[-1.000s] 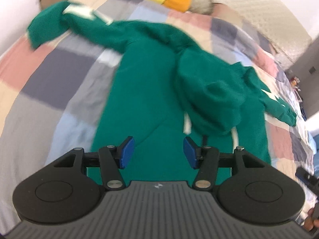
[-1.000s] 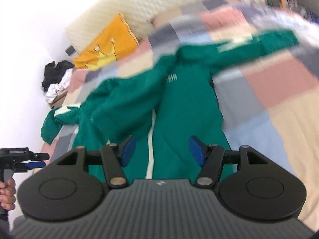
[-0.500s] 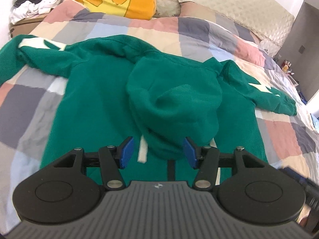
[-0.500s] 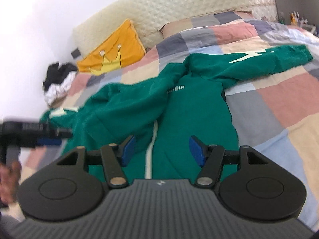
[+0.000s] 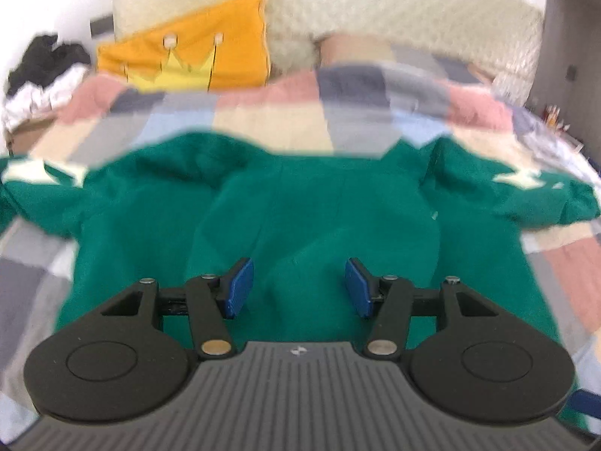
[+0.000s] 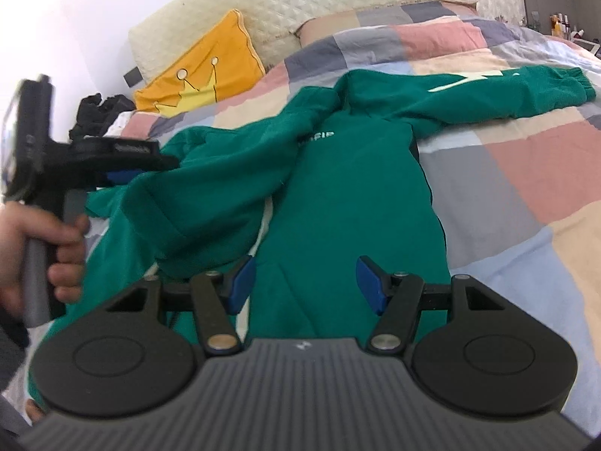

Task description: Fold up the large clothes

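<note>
A large green hoodie [image 5: 319,203] lies spread on the patchwork bed, sleeves out to both sides, each with a pale star mark. Its hood is flopped down over the chest. In the right wrist view the hoodie [image 6: 349,195] shows pale lettering on the chest and a pale drawstring. My left gripper [image 5: 298,287] is open and empty, just above the hood. It also shows in the right wrist view [image 6: 124,173], held by a hand at the left. My right gripper [image 6: 306,282] is open and empty above the hoodie's lower body.
The patchwork duvet [image 6: 526,173] covers the bed. An orange crown pillow [image 5: 195,56] leans on the quilted cream headboard [image 5: 375,7]. A pile of black and white clothes [image 5: 41,71] sits at the far left. Small bottles [image 6: 556,24] stand at the far right.
The left gripper has swung round and moved over the hood, now facing the headboard squarely. The right gripper has shifted slightly closer to the hoodie. Both stay open.
</note>
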`<state>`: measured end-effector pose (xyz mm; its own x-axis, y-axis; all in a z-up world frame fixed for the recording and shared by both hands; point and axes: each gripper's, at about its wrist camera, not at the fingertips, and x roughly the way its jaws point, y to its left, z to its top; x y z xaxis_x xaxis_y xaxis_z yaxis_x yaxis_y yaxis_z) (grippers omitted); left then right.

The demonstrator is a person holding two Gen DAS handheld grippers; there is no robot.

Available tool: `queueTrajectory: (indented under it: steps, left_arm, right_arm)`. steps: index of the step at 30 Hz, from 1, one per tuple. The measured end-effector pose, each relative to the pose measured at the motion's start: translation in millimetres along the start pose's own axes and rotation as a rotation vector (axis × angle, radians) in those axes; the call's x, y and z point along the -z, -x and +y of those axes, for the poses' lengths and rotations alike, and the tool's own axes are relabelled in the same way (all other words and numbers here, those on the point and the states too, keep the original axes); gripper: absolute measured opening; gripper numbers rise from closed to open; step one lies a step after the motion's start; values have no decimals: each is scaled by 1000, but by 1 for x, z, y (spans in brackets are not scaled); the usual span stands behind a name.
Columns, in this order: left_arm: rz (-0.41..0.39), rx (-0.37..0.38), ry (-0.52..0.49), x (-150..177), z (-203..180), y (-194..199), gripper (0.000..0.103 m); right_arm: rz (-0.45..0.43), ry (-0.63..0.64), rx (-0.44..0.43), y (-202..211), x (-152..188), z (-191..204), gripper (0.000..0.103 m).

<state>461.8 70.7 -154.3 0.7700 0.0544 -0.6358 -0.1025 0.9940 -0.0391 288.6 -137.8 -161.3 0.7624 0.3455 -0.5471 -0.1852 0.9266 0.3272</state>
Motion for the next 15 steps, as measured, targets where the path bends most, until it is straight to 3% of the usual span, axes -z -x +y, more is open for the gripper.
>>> queueTrajectory:
  steps: [2, 7, 15]
  left_arm:
    - [29, 20, -3, 14, 1, -17, 60]
    - [109, -19, -33, 45, -5, -53, 60]
    - [110, -39, -75, 49, -10, -65, 61]
  right_arm:
    - [5, -2, 7, -5, -1, -2, 63]
    - [-4, 1, 23, -18, -3, -6, 63]
    - [26, -4, 49, -44, -2, -17, 62]
